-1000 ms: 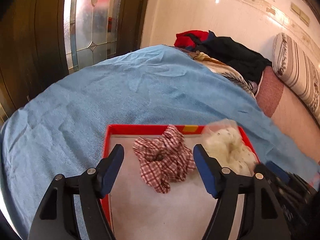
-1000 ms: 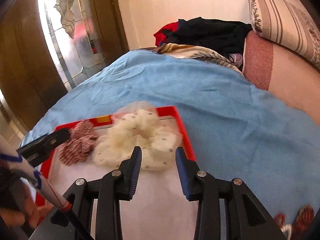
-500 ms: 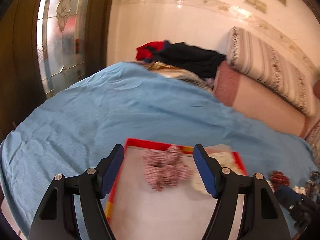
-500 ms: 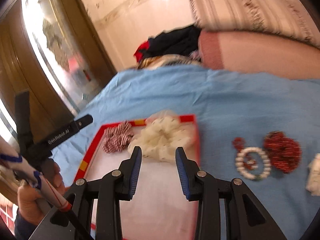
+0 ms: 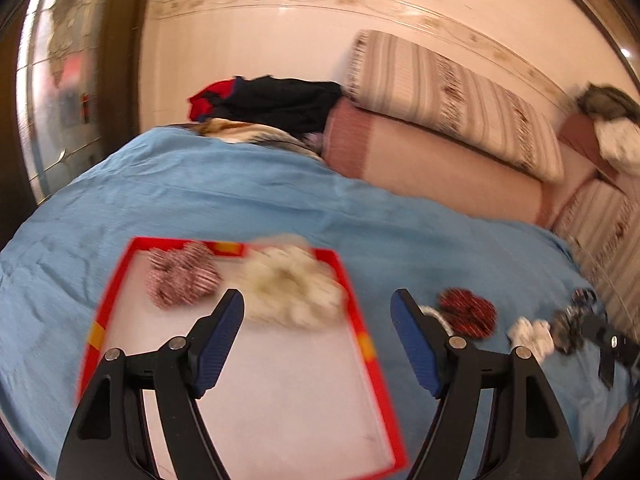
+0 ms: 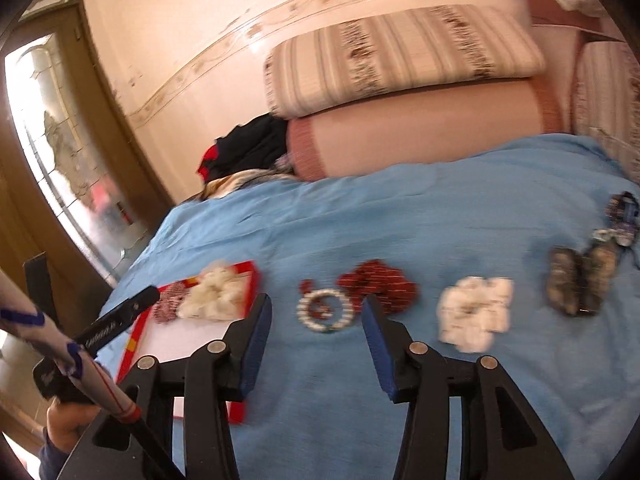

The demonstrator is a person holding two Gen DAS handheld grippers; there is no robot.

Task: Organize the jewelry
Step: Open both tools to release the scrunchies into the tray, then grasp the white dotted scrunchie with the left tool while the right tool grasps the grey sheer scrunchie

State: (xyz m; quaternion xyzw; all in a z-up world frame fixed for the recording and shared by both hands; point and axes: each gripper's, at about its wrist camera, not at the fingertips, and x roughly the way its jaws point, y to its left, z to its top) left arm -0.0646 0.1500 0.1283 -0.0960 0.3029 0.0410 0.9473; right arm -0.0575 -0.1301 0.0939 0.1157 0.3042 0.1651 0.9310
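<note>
Scrunchies, checked and cream, in red tray

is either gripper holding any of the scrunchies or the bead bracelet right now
Nothing is held. The left gripper and right gripper are both opening with nothing between their jaws.

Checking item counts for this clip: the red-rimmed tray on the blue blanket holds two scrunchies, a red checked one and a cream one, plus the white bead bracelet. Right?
Not quite. The white bead bracelet lies on the blue blanket, outside the red-rimmed tray, as the right wrist view shows. The red checked scrunchie and cream scrunchie are in it.
</note>
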